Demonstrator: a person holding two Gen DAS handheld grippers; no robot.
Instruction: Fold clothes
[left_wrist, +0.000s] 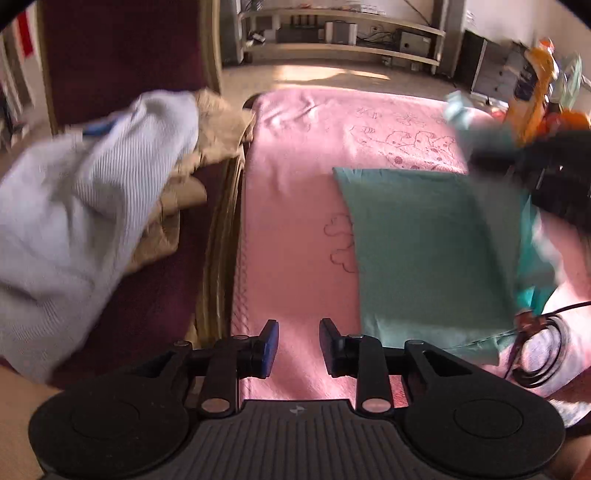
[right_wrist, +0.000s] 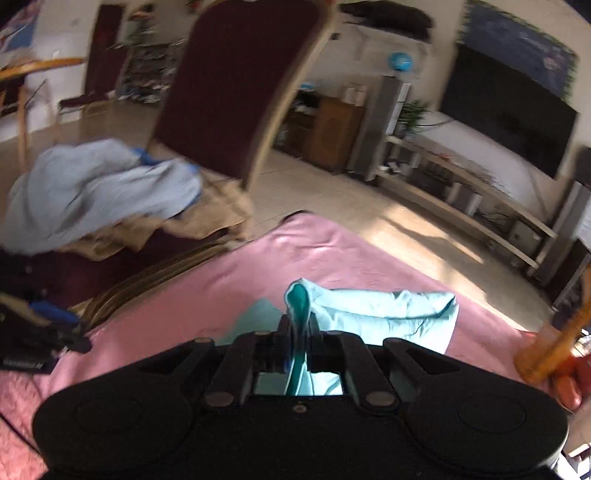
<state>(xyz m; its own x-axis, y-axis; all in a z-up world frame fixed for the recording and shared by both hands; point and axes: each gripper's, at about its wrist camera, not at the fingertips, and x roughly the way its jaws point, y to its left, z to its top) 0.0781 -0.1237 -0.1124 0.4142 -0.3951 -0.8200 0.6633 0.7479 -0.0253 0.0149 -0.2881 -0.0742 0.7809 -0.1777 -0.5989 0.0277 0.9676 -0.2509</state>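
a fold of the teal cloth (right_wrist: 388, 314), lying on the pink sheet (right_wrist: 258, 266), is clamped in the right gripper (right_wrist: 297, 328). the left gripper (left_wrist: 298, 345) is held partly open, empty. the thin pinch could be lost if the cloth is dragged.

Teal shirt (left_wrist: 424, 251) on my pink blanket (left_wrist: 295, 221) with little cartoon outlines, pale blue ribbed top (left_wrist: 74, 221) over tan clothes (left_wrist: 218, 125), maroon chair (right_wrist: 236, 85).

Right gripper (right_wrist: 297, 334) pinching teal garment (right_wrist: 373, 317), pink blanket (right_wrist: 258, 273) beneath
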